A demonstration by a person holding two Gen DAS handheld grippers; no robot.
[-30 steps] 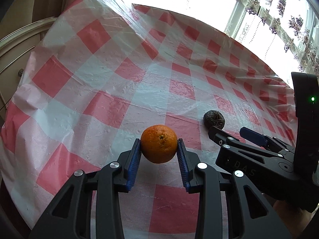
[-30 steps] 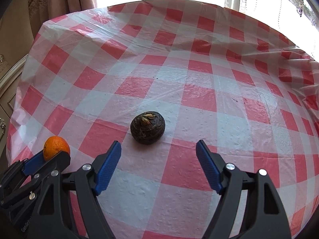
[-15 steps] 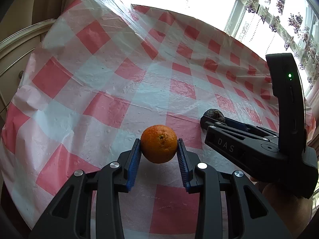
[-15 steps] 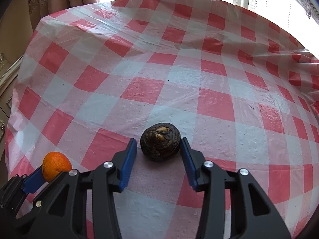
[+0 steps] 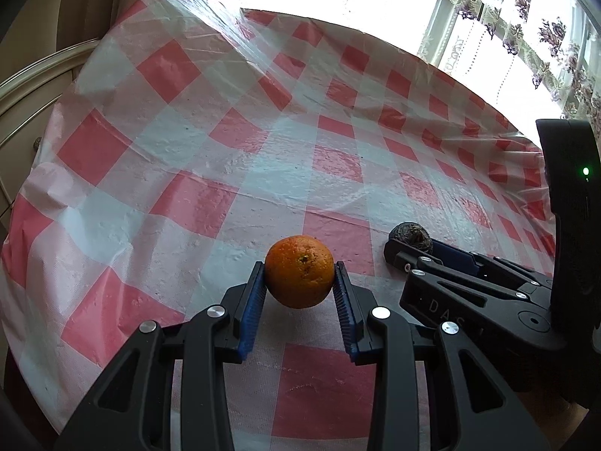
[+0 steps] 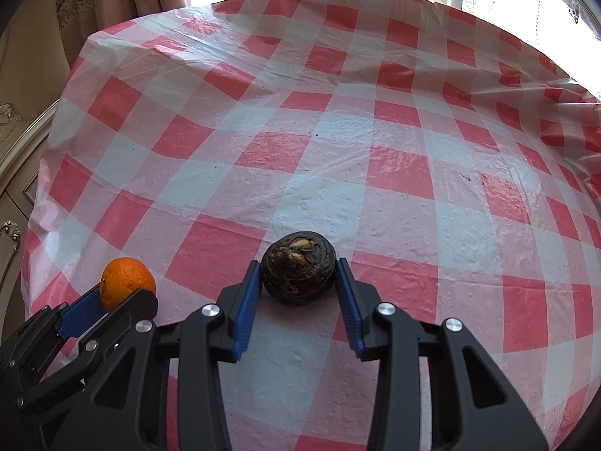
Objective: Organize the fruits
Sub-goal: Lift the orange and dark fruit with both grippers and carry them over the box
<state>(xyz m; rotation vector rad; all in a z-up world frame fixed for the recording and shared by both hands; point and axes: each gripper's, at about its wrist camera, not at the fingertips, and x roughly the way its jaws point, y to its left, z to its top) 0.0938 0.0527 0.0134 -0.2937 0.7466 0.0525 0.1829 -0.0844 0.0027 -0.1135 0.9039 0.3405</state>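
Observation:
My left gripper (image 5: 299, 274) is shut on an orange (image 5: 299, 270) and holds it just above the checked tablecloth. The orange also shows in the right wrist view (image 6: 127, 287), at the lower left. My right gripper (image 6: 298, 274) is shut on a dark brown round fruit (image 6: 298, 272) that looks to rest on the cloth. That fruit also shows in the left wrist view (image 5: 409, 235), at the tip of the right gripper, to the right of the orange.
The red-and-white checked tablecloth (image 6: 338, 131) covers the whole table and sags over its far edges. A cream cabinet (image 5: 30, 105) stands to the left of the table. Curtains (image 6: 112, 0) and a bright window lie behind it.
My right gripper moved forward around the dark fruit and closed from wide open onto it. The left gripper kept holding the orange in about the same place.

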